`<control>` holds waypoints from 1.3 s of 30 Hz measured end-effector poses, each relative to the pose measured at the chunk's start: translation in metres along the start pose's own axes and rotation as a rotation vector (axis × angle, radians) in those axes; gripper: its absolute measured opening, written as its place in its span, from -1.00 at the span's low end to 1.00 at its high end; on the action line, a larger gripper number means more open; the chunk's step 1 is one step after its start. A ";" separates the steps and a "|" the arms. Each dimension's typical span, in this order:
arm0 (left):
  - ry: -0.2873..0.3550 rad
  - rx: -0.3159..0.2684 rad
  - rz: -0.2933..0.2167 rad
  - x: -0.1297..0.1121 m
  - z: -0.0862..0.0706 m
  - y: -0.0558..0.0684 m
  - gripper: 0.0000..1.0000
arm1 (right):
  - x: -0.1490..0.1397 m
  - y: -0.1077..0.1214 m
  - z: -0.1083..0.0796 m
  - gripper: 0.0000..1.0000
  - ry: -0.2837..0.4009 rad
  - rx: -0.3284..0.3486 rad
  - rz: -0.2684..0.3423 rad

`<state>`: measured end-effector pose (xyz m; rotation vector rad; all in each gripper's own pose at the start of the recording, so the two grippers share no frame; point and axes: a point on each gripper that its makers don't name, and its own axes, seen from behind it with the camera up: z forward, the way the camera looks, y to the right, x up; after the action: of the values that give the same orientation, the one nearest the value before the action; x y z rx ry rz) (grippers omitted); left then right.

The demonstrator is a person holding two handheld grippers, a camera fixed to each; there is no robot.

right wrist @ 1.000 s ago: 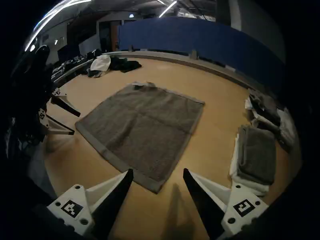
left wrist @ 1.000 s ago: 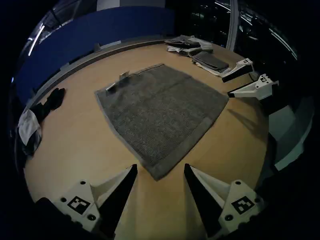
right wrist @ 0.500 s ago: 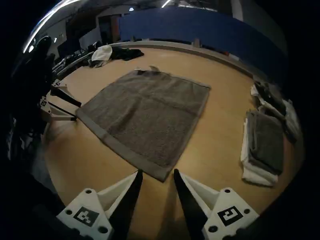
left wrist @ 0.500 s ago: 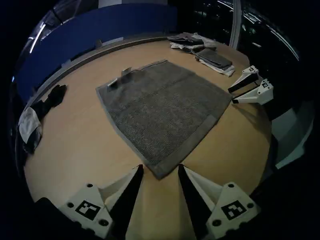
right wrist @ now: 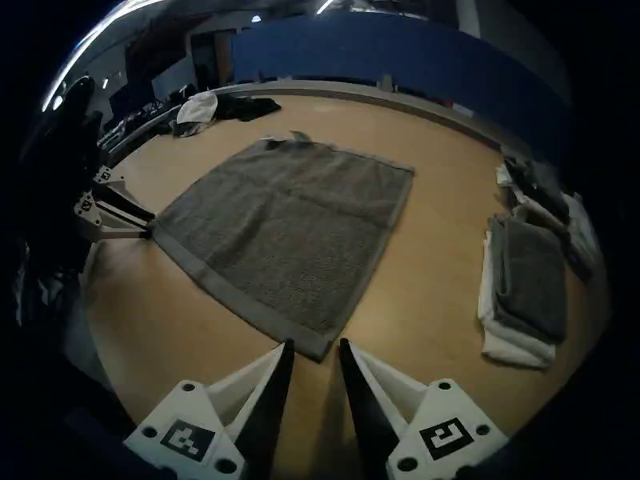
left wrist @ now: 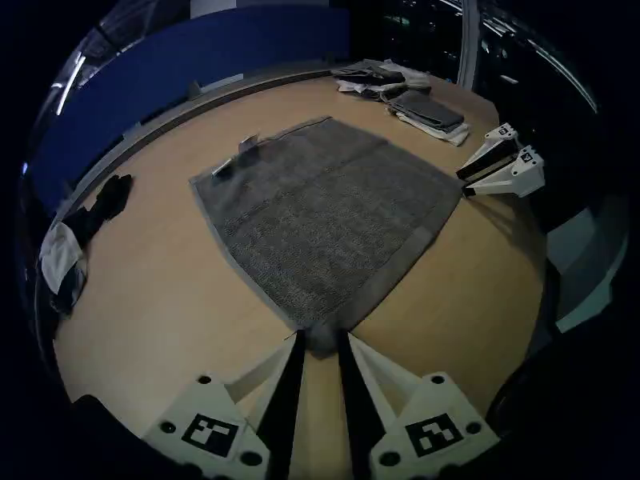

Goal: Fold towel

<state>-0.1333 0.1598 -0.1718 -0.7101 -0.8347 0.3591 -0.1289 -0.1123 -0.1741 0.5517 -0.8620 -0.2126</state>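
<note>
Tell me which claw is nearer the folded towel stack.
Right. The right claw is at the spread towel's corner on the stack's side; the left claw is at the adjacent corner, farther off.

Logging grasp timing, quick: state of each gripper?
Left gripper: nearly closed around a towel corner; grip cannot be told.
Right gripper: same, at another corner.

One towel (left wrist: pixel 320 216) is lying on one bench (left wrist: pixel 160 280). Two claws are showing, left claw (left wrist: pixel 318 336) and right claw (right wrist: pixel 316 344), each at six o'clock. In the right gripper view one folded stack (right wrist: pixel 524 296) is sitting at three o'clock, one rumpled pile (right wrist: pixel 544 192) at two, one clothes heap (right wrist: pixel 216 108) at eleven.
</note>
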 end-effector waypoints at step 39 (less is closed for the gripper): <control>0.026 0.008 -0.037 0.018 -0.022 0.001 -0.77 | 0.021 0.001 -0.027 -0.81 0.020 0.014 0.032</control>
<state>-0.1047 0.1609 -0.1728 -0.6894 -0.8205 0.3189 -0.0946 -0.1093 -0.1740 0.5518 -0.8532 -0.1722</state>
